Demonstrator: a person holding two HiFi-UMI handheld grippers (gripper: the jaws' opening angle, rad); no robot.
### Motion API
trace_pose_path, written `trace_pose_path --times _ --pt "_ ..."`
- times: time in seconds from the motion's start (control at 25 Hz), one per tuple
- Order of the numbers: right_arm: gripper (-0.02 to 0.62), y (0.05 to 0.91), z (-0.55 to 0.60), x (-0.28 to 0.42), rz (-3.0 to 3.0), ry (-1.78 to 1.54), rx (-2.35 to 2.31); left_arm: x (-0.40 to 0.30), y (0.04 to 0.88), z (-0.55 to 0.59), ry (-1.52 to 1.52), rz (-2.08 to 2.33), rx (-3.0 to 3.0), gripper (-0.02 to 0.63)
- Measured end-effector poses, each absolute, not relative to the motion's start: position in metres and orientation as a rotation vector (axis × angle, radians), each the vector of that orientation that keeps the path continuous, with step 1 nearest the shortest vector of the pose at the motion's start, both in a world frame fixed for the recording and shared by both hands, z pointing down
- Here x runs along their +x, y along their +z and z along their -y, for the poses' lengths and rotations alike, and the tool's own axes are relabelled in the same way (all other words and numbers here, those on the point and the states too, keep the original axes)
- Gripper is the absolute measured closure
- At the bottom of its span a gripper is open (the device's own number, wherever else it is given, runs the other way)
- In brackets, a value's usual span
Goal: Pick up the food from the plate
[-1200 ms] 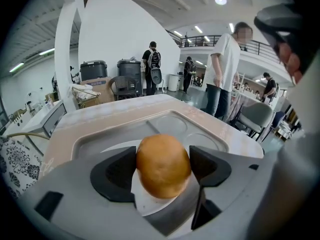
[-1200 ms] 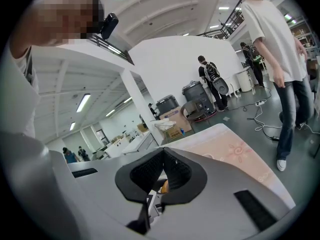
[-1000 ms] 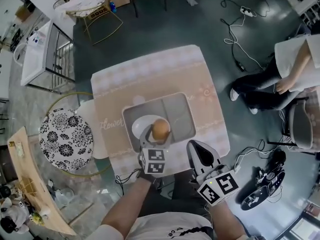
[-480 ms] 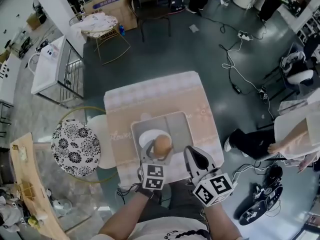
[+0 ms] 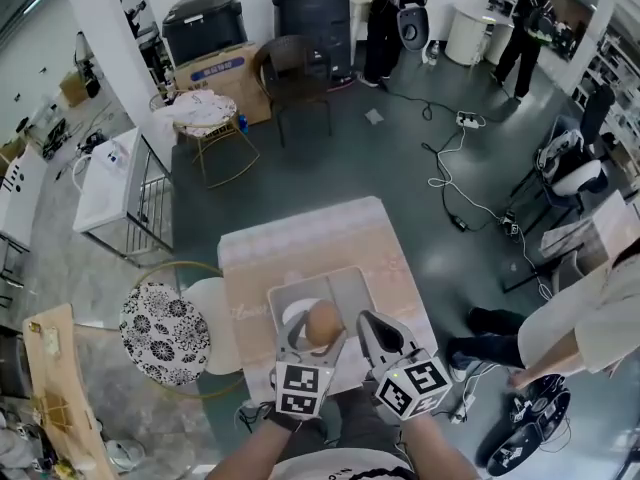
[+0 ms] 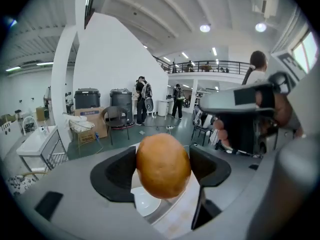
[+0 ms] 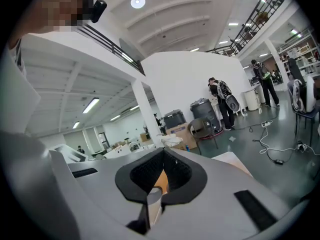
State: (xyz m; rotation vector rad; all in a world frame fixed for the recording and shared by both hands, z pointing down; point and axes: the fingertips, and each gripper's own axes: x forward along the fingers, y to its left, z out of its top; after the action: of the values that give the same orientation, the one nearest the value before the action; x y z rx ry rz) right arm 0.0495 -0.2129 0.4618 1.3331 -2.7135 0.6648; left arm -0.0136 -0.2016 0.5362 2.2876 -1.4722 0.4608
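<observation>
Food (image 6: 163, 166) aloft in left hand-held gripper (image 5: 318, 331)

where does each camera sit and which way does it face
Head view: on the head, facing steeply down at the table; forearms, left gripper, right gripper show.
Left gripper view: rides the left gripper, facing along jaws closed on the bun.
Right gripper view: rides the right gripper, facing along shut jaws into the hall.
Shared: head and left gripper views both show bun and plate.

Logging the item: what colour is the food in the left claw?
The food is golden orange-brown, plain, no pattern; clearest in the left gripper view.
</observation>
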Motion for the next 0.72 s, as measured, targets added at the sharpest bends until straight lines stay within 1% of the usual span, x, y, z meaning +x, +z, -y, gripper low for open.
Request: trace_pose_path --times 0.72 --pt "0.581 0.362 0.202 0.043 2.844 0.397 1.393 -0.02 0.369 0.178 0.161 1.493 2.566 0.267"
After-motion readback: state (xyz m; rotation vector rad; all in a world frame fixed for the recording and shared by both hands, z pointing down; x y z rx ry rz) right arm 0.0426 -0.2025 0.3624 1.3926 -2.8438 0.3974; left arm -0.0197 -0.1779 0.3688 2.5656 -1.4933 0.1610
